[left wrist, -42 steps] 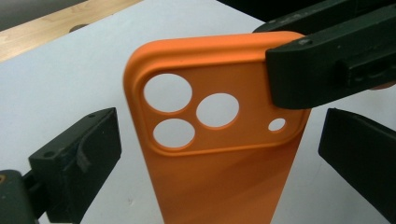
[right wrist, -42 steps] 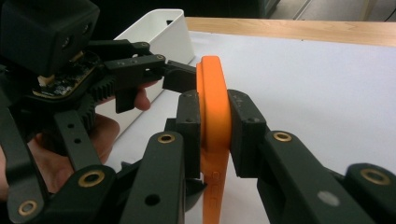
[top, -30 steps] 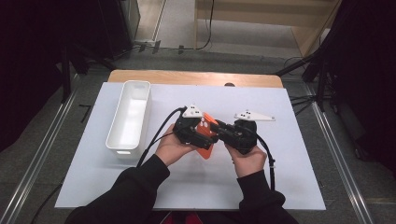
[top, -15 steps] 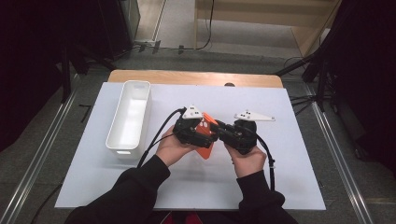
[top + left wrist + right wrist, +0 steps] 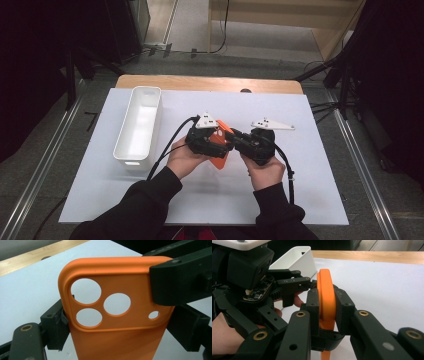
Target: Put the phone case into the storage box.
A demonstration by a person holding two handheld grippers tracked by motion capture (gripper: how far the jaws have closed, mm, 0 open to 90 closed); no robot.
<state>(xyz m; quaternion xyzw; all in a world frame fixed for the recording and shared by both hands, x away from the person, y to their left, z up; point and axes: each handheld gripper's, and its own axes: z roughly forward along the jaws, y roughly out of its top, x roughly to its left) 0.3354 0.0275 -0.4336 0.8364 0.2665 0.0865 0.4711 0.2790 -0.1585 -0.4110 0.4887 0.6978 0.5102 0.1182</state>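
Observation:
An orange phone case with round camera holes is held above the white table between both grippers. My left gripper is shut on the case, one jaw on each long edge, just below the camera holes. My right gripper is shut on the case too, its pads pressing the front and back faces near the top corner. In the left gripper view, one of the right gripper's fingers covers that corner. The case stands nearly upright, edge-on in the right gripper view. The right gripper meets the left at table centre.
An empty white rectangular tray stands to the left of the hands, also visible behind the left gripper as the tray. The white table sheet has a wooden strip along its far edge. Cables trail from both grippers toward the person.

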